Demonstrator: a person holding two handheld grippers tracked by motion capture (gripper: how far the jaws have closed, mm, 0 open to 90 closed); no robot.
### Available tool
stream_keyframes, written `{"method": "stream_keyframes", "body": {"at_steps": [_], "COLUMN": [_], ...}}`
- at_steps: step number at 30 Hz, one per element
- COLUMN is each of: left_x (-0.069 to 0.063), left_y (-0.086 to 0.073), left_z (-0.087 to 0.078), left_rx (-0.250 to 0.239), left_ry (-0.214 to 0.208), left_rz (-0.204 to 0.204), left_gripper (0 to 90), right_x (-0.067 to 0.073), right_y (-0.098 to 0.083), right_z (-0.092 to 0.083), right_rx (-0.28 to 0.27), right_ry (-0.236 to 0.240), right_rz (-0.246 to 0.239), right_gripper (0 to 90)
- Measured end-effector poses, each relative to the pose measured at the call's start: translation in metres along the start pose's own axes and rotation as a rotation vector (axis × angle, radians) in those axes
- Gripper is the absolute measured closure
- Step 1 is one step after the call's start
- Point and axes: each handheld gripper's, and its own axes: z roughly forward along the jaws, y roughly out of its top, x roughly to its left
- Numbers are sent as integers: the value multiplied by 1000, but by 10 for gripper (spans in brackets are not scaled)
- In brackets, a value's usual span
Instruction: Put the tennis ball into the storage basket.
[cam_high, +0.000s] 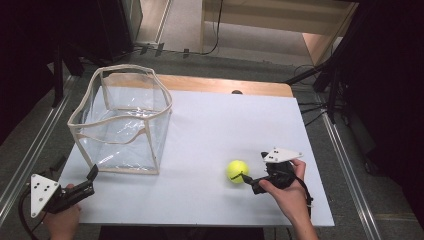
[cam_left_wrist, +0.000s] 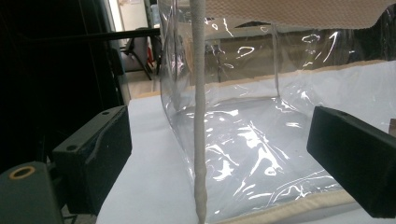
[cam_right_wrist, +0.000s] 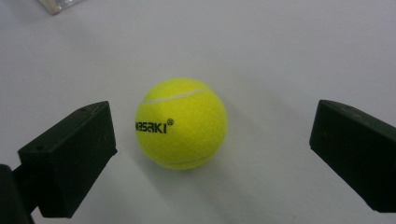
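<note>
While spread wide and pinching nothing: right gripper (cam_right_wrist: 210, 128), low over the table (cam_high: 240, 125), one black jaw to each side of the tennis ball (cam_right_wrist: 181, 123), a clear gap on both sides. Not touching the felt anywhere visible. Ball nearer the jaw at the left of the right gripper view, printed lettering turned toward it. Seen from the high view, resting on the white tabletop just ahead of the right gripper (cam_high: 245, 177), toward the near right part of the table, well apart from the clear bag (cam_high: 120, 135).

Judged as the reach-and-straddle step of picking up the ball, with the grasp itself not yet made. Next move, most likely: push forward a little so the widest part of the ball sits between the pads, centre it between them, then squeeze evenly. Worth guarding against a one-sided touch, which would probably send a round ball rolling off across the smooth surface.

Farther out: bag standing open-topped at the far left of the table, cloth-trimmed rim wavy, walls slack. Left gripper (cam_high: 92, 175) near the front left corner, likewise parted and holding nothing, aimed at the near corner seam of the bag (cam_left_wrist: 200, 140). Probably placed to steady that bag for a drop.
</note>
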Motion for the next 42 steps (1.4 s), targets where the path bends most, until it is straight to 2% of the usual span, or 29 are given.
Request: {"method": "stream_keyframes", "body": {"at_steps": [6, 14, 21, 33, 42], "left_x": [0, 0, 0, 0, 1], "left_y": [0, 0, 0, 0, 0], "left_z": [0, 0, 0, 0, 0], "left_rx": [0, 0, -2, 0, 1], "left_ry": [1, 1, -1, -1, 1], "left_rz": [-2, 0, -4, -4, -4], "left_gripper": [69, 69, 69, 69, 69], "right_x": [4, 6, 8, 11, 12], "right_y": [5, 10, 13, 16, 18], "right_z": [13, 26, 37, 55, 63], "right_rx": [82, 152, 224, 307, 346], "right_ry": [34, 45, 55, 72, 81], "right_rz": [4, -24, -24, -30, -30], "right_gripper": [0, 0, 0, 0, 0]}}
